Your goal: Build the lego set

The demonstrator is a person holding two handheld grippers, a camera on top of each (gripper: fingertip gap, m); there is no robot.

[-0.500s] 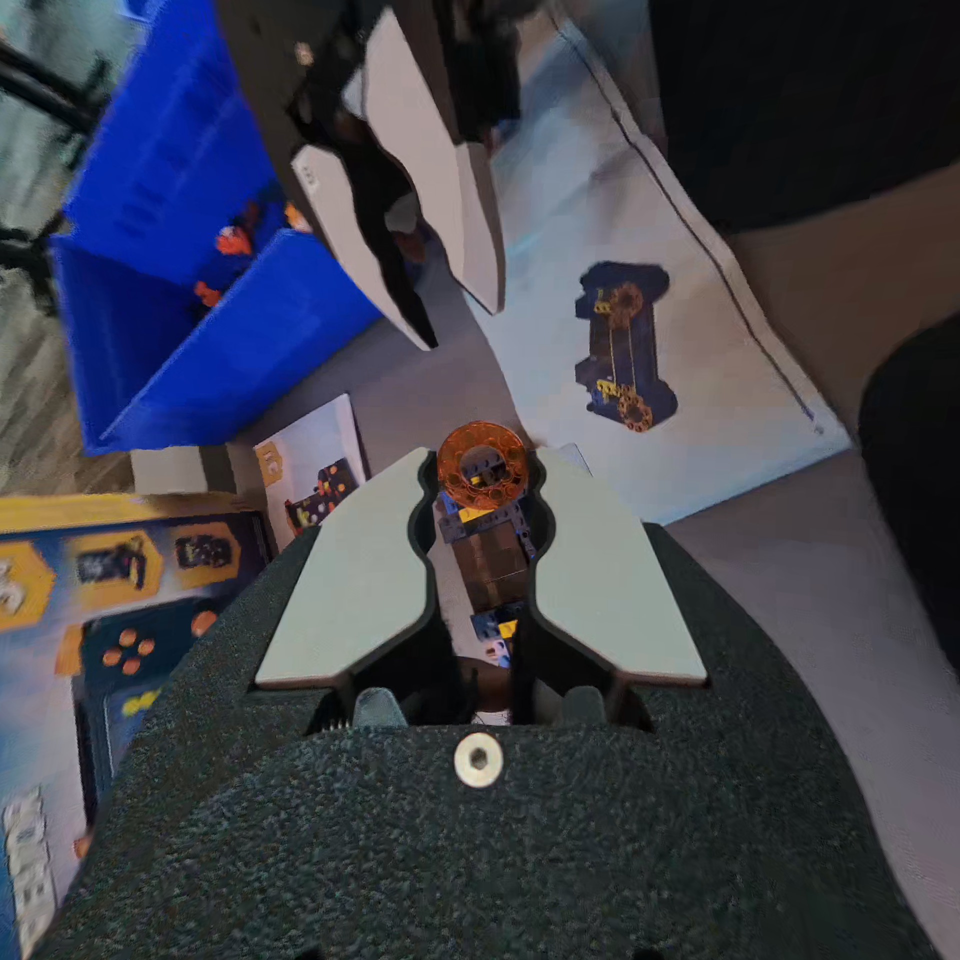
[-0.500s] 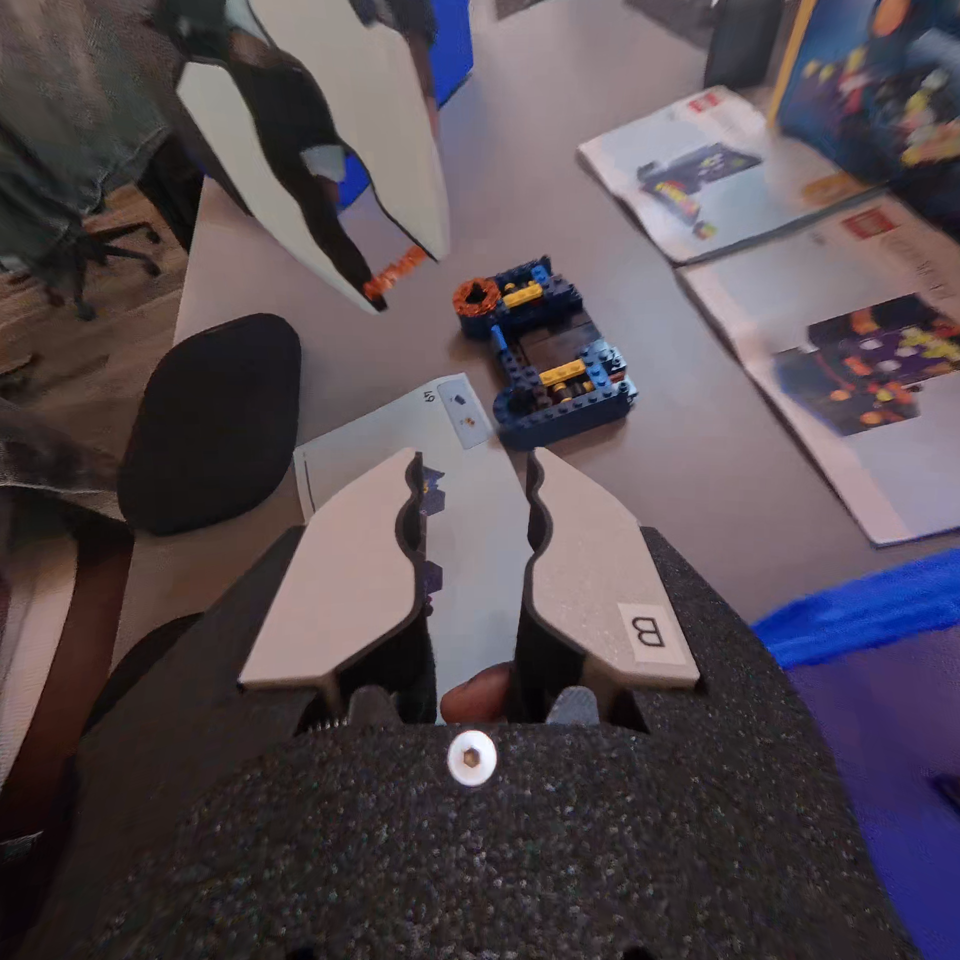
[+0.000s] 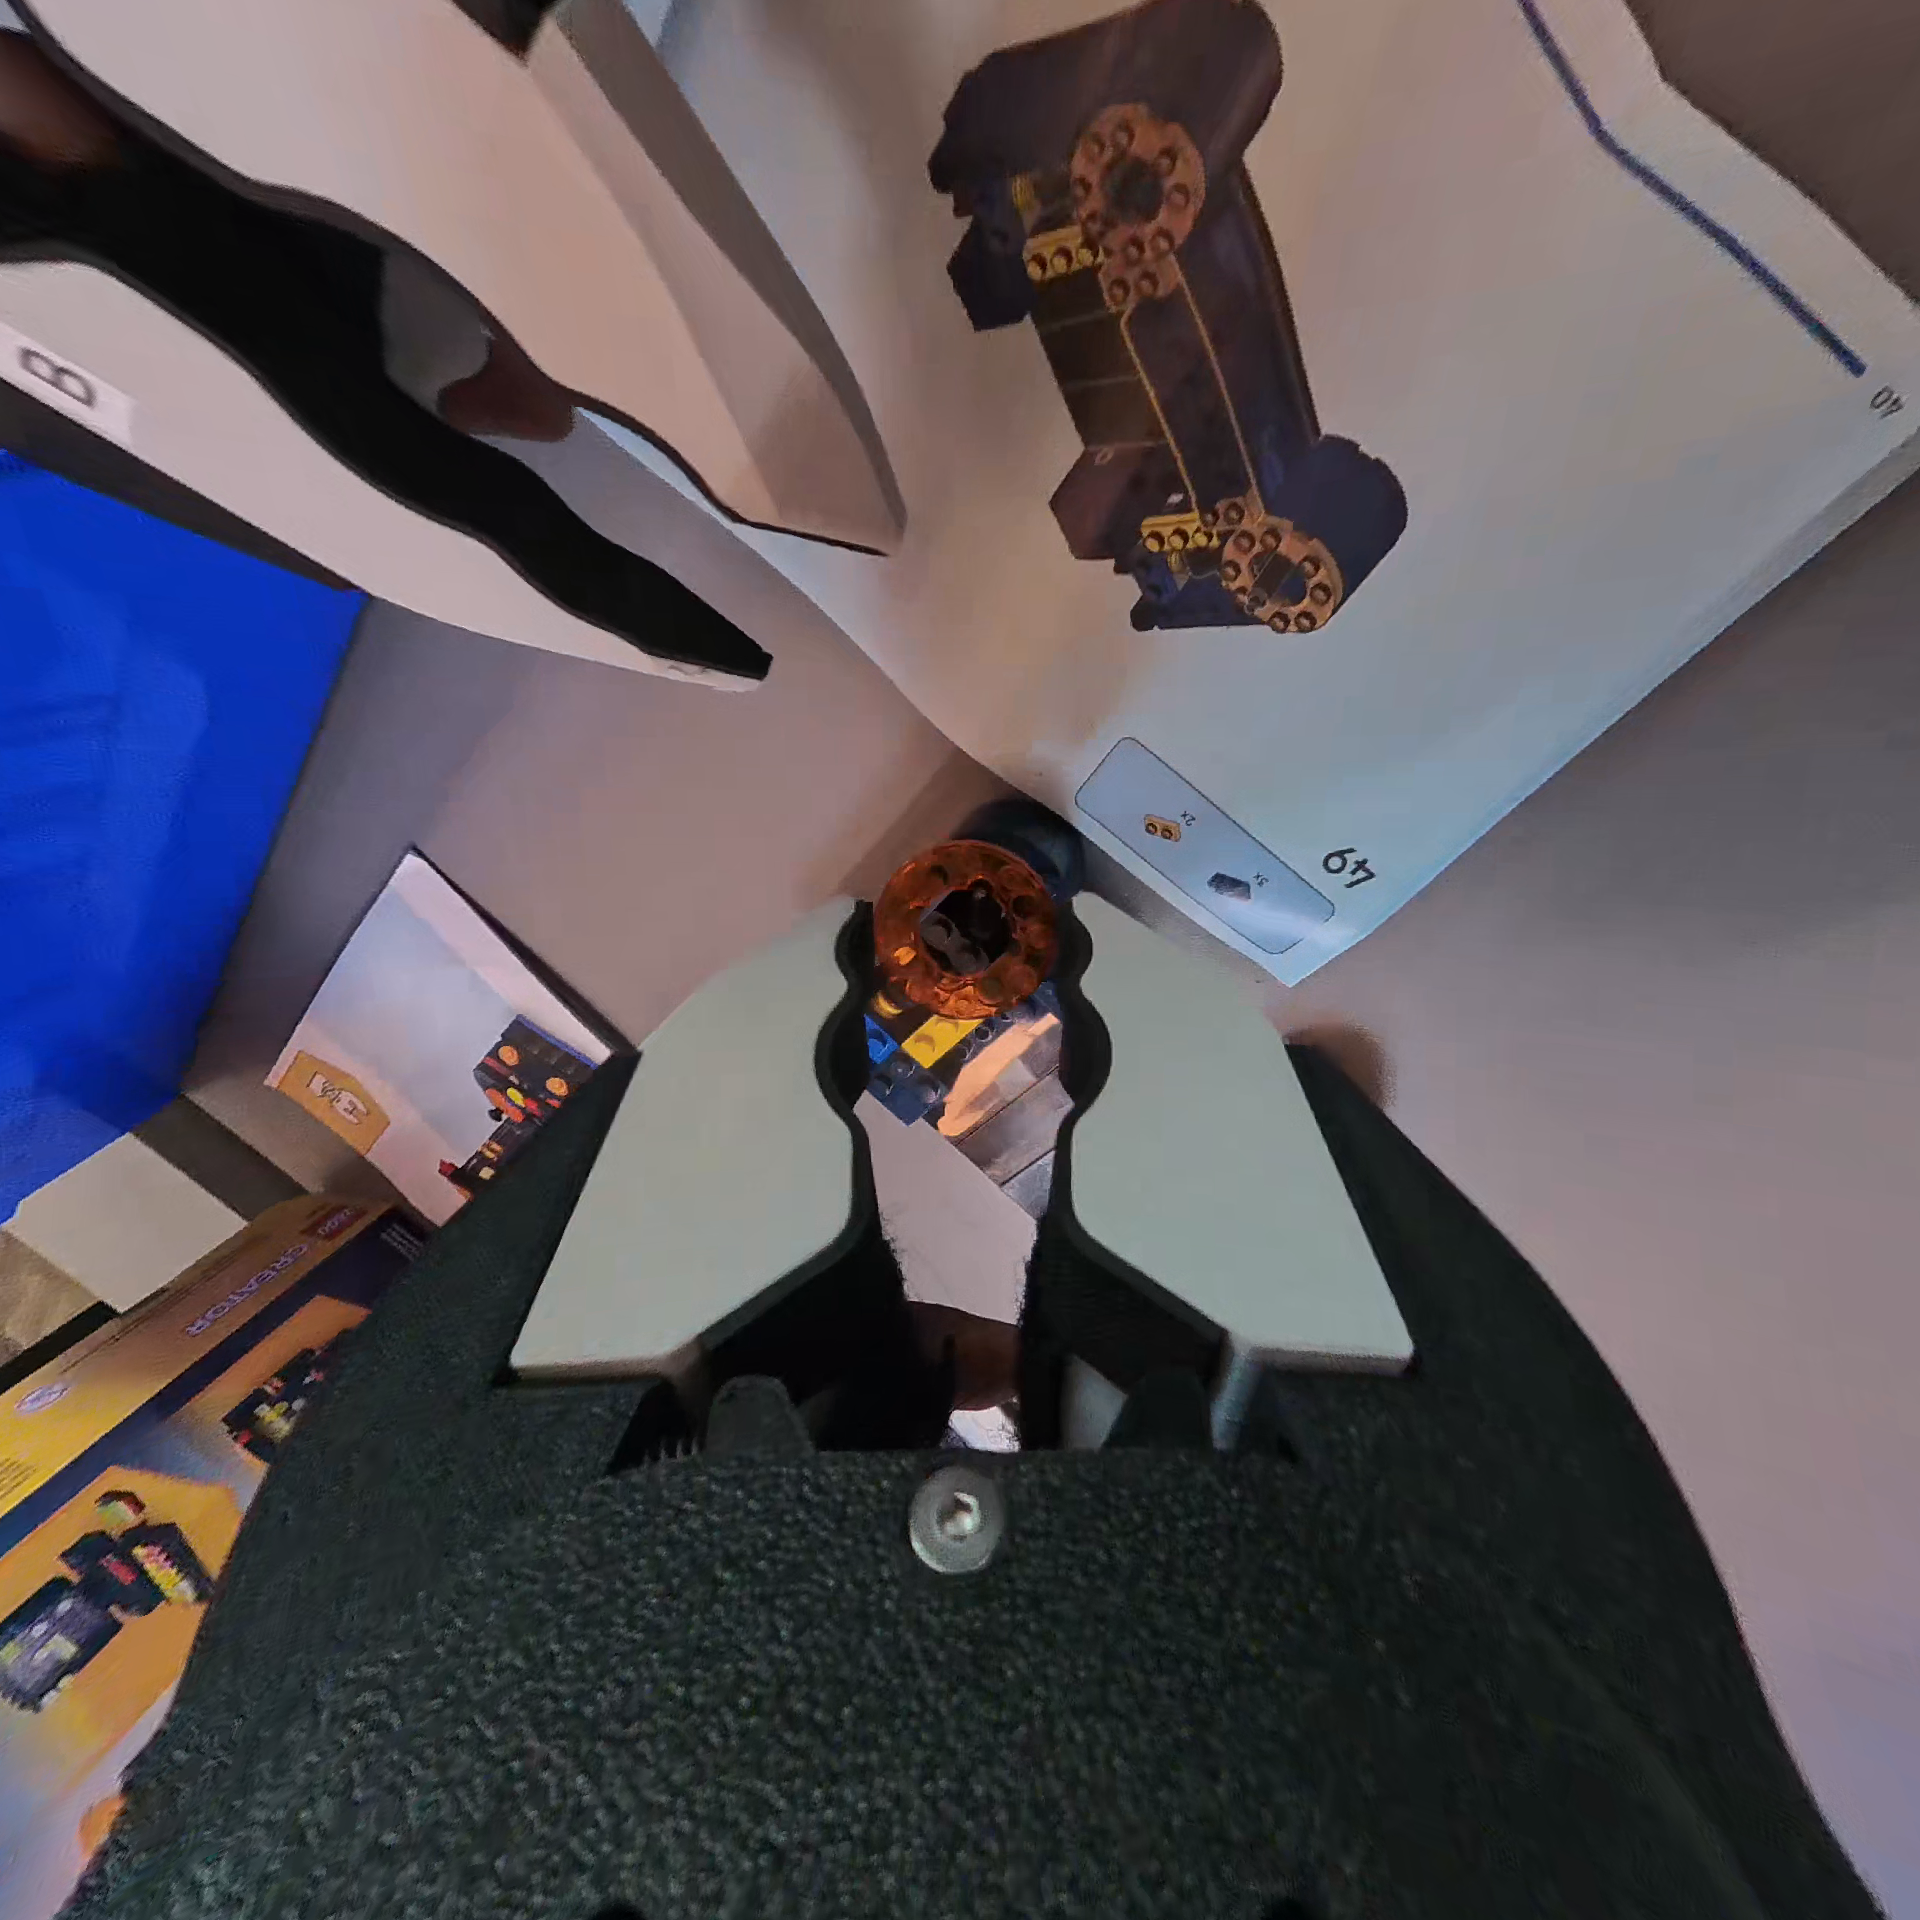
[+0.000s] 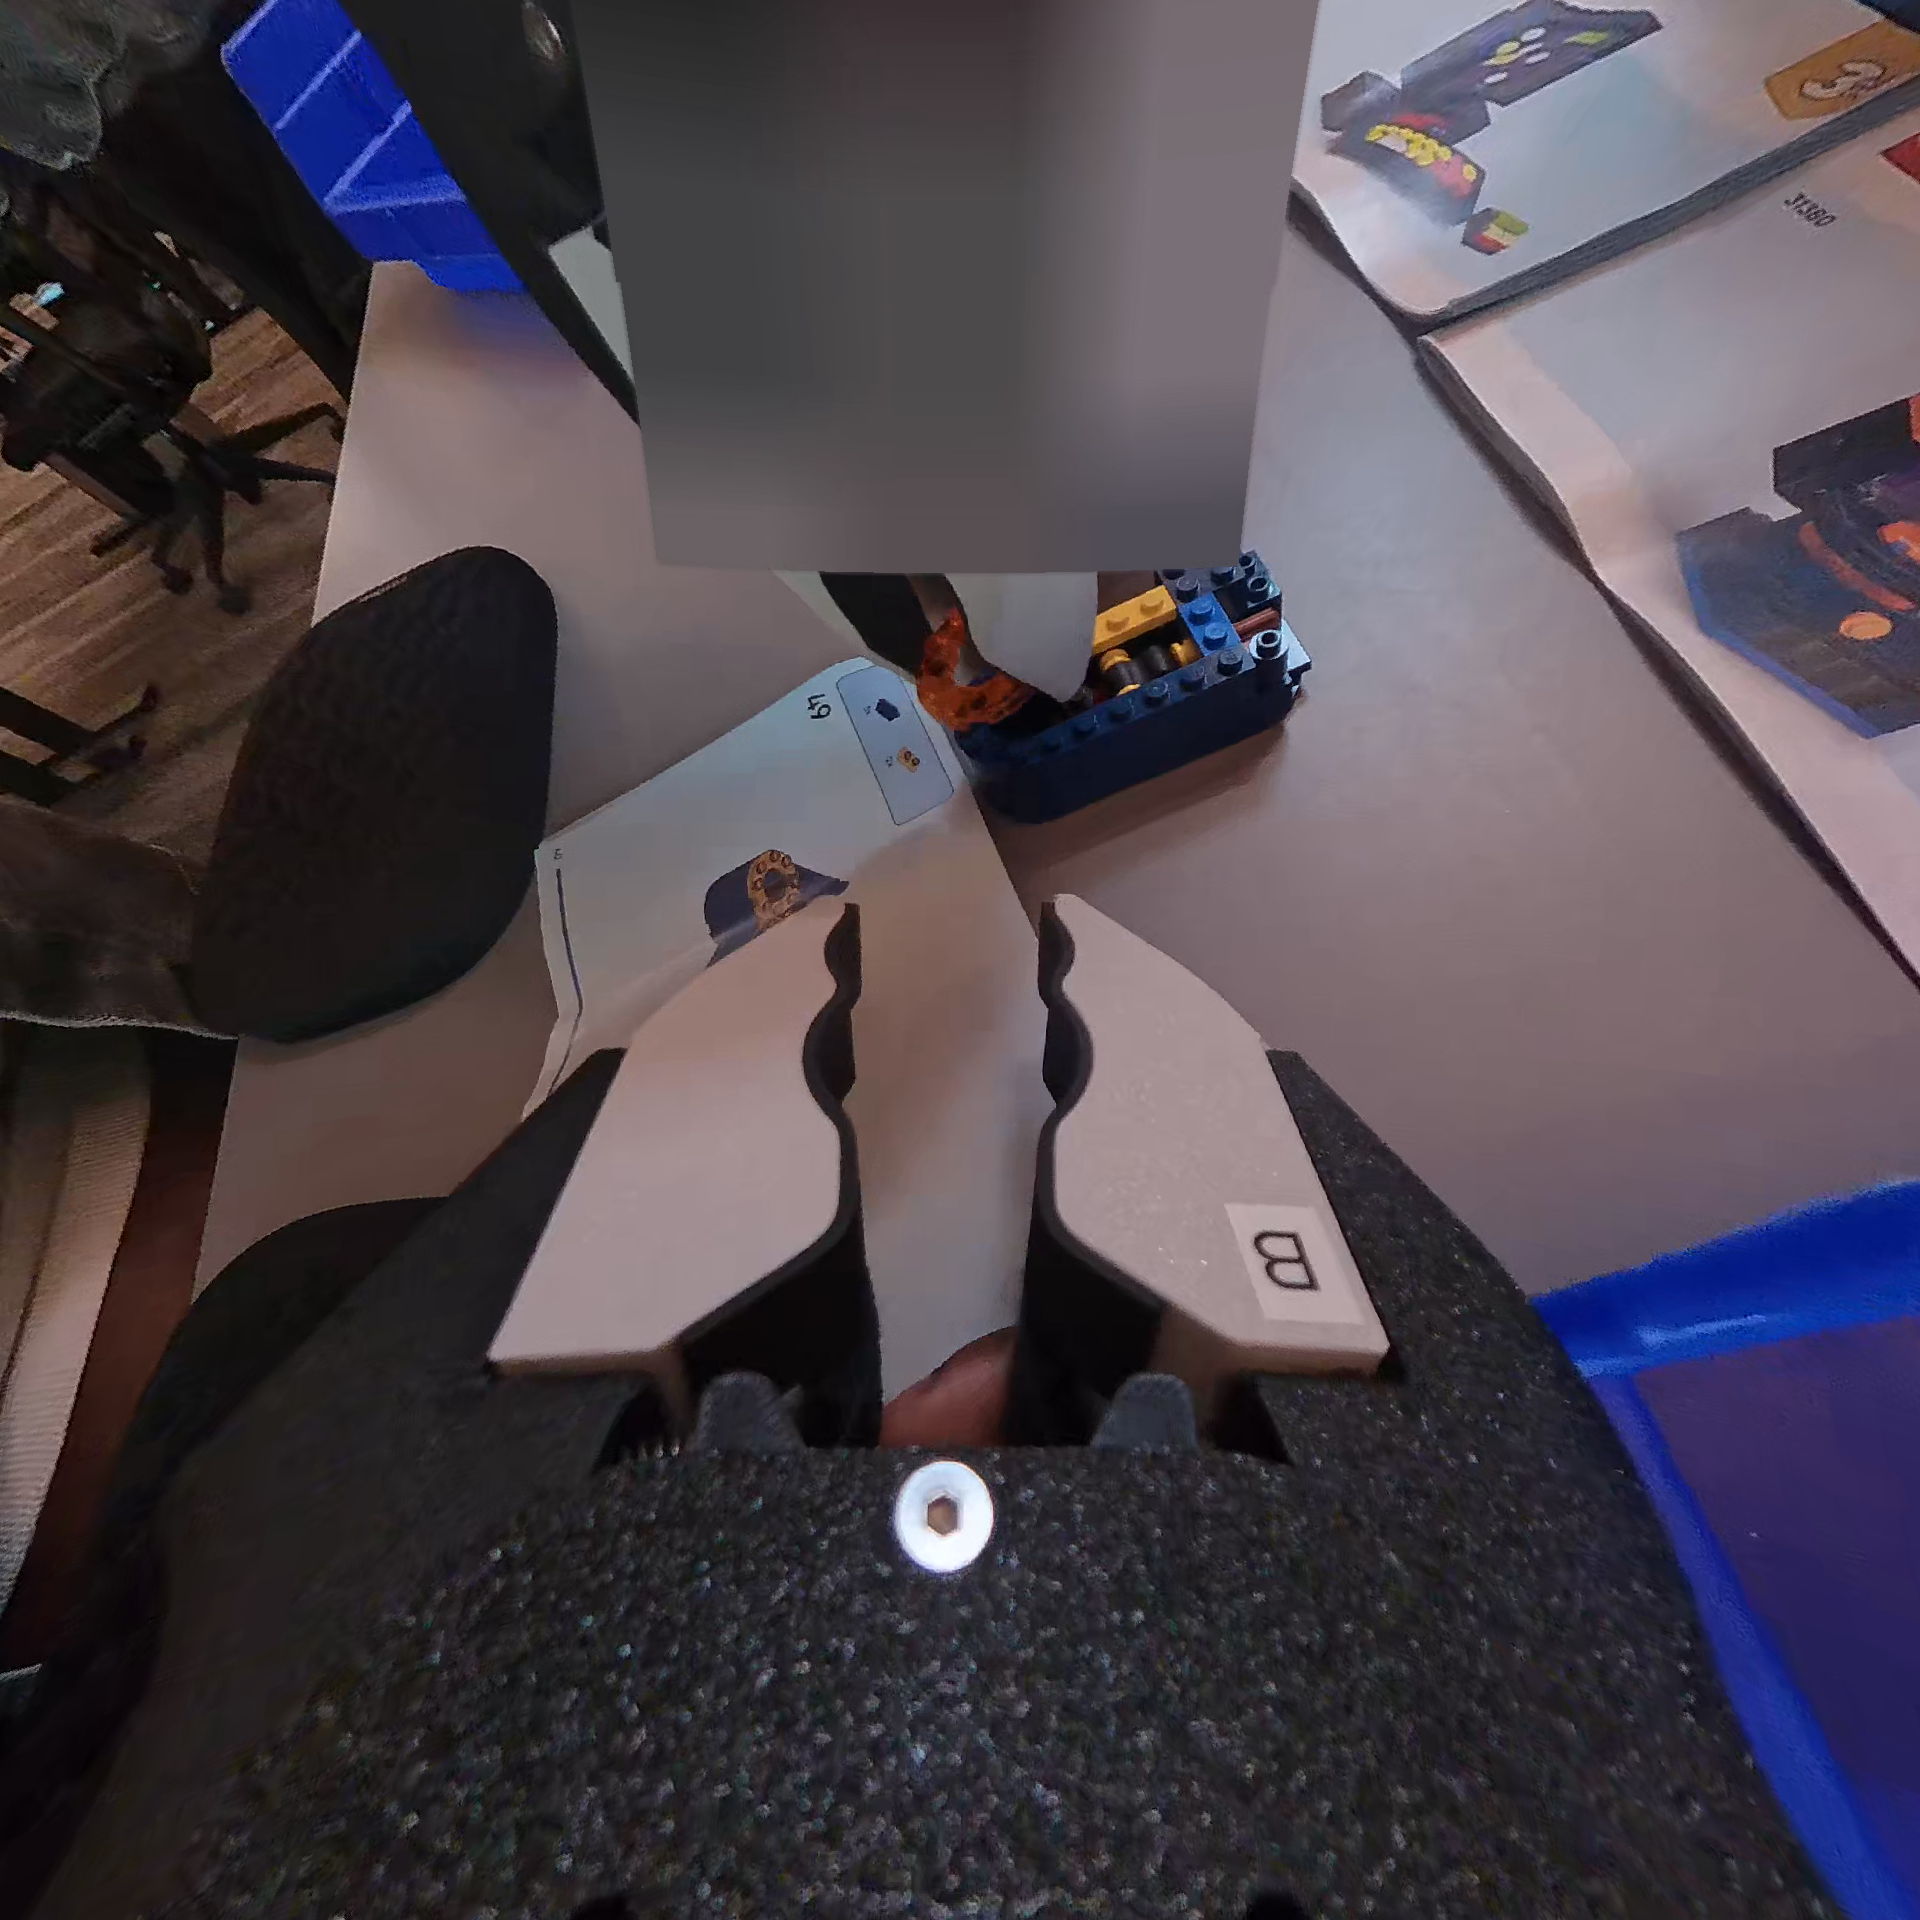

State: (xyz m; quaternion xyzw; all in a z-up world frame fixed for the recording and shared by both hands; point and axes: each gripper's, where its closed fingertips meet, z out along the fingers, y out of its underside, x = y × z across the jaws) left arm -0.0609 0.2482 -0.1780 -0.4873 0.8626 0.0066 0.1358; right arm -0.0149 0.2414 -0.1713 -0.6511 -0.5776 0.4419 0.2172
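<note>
Left gripper point(image 3: 961, 935) pinches the orange ring point(image 3: 964, 928) above the brick model point(image 4: 1143, 691); right gripper point(image 4: 948, 925) gapes, bare, over the booklet point(image 4: 727, 831); ring may slip if tilted

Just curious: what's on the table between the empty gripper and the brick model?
In the right wrist view, an open instruction page lies between the right gripper and the model.

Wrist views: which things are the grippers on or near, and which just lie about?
At the grippers: left gripper gripping orange ring; blue brick model at the ring; right gripper, open, over instruction page.
Lying about: blue bin; booklets; set box.
</note>
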